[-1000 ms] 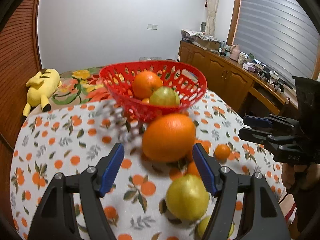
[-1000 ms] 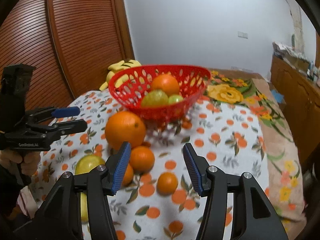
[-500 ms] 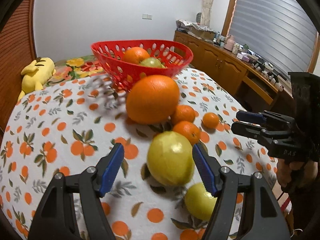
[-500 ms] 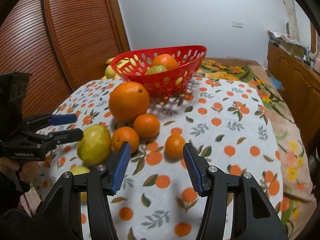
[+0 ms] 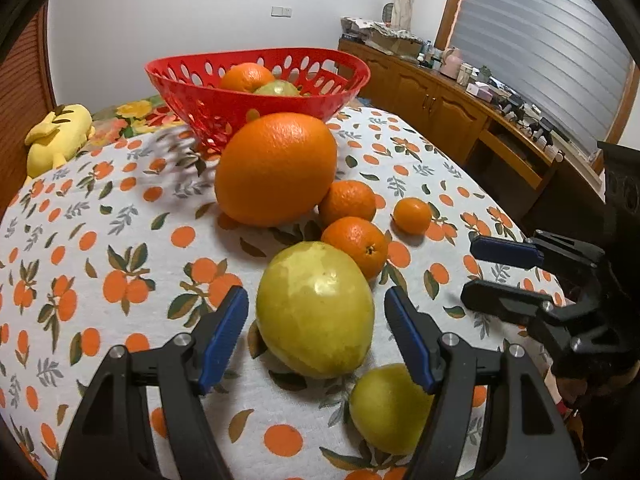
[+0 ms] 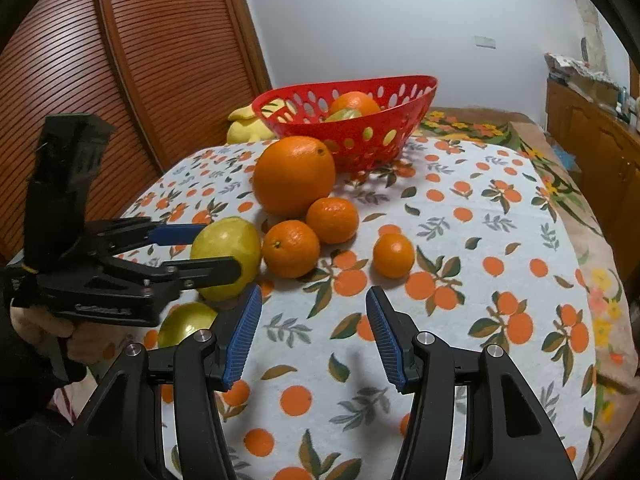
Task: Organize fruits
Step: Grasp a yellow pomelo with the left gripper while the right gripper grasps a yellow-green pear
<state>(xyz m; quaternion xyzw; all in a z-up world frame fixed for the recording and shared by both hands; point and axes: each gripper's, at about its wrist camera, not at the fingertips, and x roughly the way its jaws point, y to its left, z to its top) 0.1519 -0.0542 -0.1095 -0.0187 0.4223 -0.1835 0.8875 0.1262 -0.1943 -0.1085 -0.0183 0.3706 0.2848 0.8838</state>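
Observation:
A red basket (image 5: 208, 96) holding an orange and a green fruit stands at the far side of the table; it also shows in the right wrist view (image 6: 384, 136). In front of it lie a big orange (image 5: 276, 168), three small oranges (image 5: 356, 244) and two yellow-green fruits. My left gripper (image 5: 316, 332) is open, its jaws on either side of the larger yellow-green fruit (image 5: 316, 308), not touching. The smaller one (image 5: 388, 408) lies near its right finger. My right gripper (image 6: 314, 332) is open and empty above the cloth, short of a small orange (image 6: 394, 254).
The table has an orange-print cloth (image 6: 500, 240). A yellow plush toy (image 5: 60, 132) lies at the far left. A wooden slatted door (image 6: 140, 60) stands at the left, a wooden sideboard (image 5: 460, 120) with clutter at the right.
Both grippers have come down and back toward the near fruits. My left gripper now has the larger yellow-green fruit between its open jaws instead of the big orange.

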